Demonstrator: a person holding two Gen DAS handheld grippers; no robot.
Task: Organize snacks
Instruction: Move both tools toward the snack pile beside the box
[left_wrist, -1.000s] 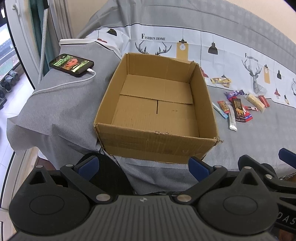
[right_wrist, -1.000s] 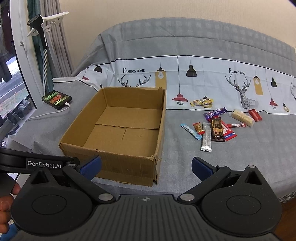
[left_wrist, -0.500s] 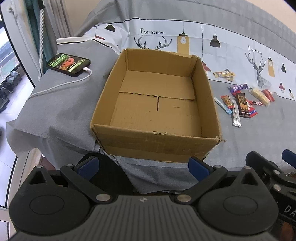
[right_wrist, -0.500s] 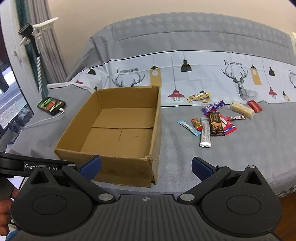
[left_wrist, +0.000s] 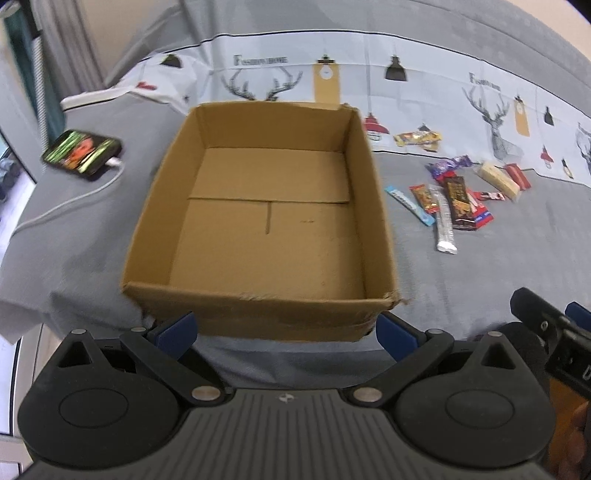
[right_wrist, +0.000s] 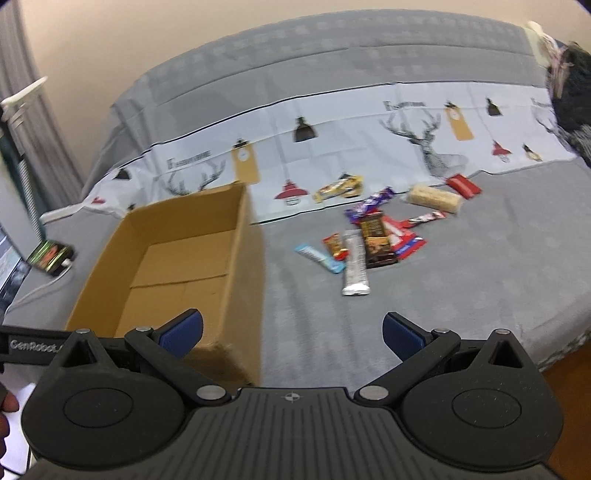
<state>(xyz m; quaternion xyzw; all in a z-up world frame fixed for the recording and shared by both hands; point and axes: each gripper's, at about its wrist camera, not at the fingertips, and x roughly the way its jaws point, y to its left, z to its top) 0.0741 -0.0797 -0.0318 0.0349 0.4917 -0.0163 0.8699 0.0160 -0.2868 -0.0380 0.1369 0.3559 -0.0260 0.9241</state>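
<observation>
An empty cardboard box (left_wrist: 376, 206) stands open on the grey cloth, also in the right wrist view (right_wrist: 251, 236). Several wrapped snacks lie to its right: a silver bar (left_wrist: 444, 221) (right_wrist: 355, 266), a dark brown bar (left_wrist: 459, 203) (right_wrist: 376, 242), a blue stick (left_wrist: 409, 200) (right_wrist: 318, 255), a yellow pack (left_wrist: 417, 137) (right_wrist: 338, 188), a pale bar (right_wrist: 436, 197). My left gripper (left_wrist: 286, 334) is open and empty before the box's near wall. My right gripper (right_wrist: 292, 334) is open and empty, near the box's right corner, short of the snacks.
A phone (left_wrist: 82, 153) on a white charging cable lies left of the box near the cloth's edge. The printed cloth drapes up a backrest behind. A dark furry thing (right_wrist: 570, 92) sits at the far right. The front edge drops to the floor.
Both grippers have moved forward and right. The left one now looks down into the box from closer; the right one has swung toward the snacks. Both stay open.
</observation>
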